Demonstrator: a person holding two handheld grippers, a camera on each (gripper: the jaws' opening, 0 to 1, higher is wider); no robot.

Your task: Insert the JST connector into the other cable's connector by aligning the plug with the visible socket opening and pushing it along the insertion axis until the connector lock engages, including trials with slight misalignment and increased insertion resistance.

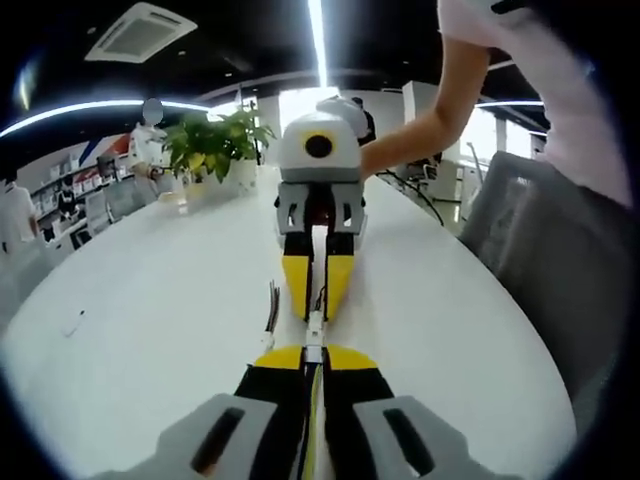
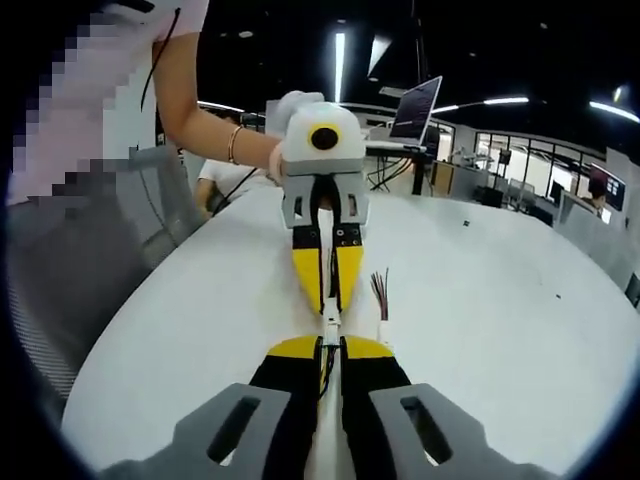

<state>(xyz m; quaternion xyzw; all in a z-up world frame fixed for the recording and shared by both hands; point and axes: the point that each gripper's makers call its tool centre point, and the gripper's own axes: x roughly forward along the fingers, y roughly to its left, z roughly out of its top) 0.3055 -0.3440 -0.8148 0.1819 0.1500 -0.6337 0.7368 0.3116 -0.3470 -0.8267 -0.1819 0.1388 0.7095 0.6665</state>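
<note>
My two grippers face each other nose to nose over a white table (image 1: 150,300). In the left gripper view, my left gripper (image 1: 313,352) is shut on a thin cable whose small white connector (image 1: 314,328) sticks out from its yellow tips. The right gripper (image 1: 315,305) comes from the far side, shut on the other cable, tips nearly touching that connector. The right gripper view mirrors this: my right gripper (image 2: 330,345) is shut on its cable, the white connectors (image 2: 330,322) meet in the gap, and the left gripper (image 2: 328,300) is opposite. Whether the two are mated is hidden.
Loose wire ends (image 1: 271,305) lie fanned on the table beside the jaws, also the loose wire ends (image 2: 380,288). A potted plant (image 1: 215,145) stands at the far end. A person's arm (image 1: 420,130) holds the opposite gripper. A grey chair (image 2: 90,250) stands at the table's side.
</note>
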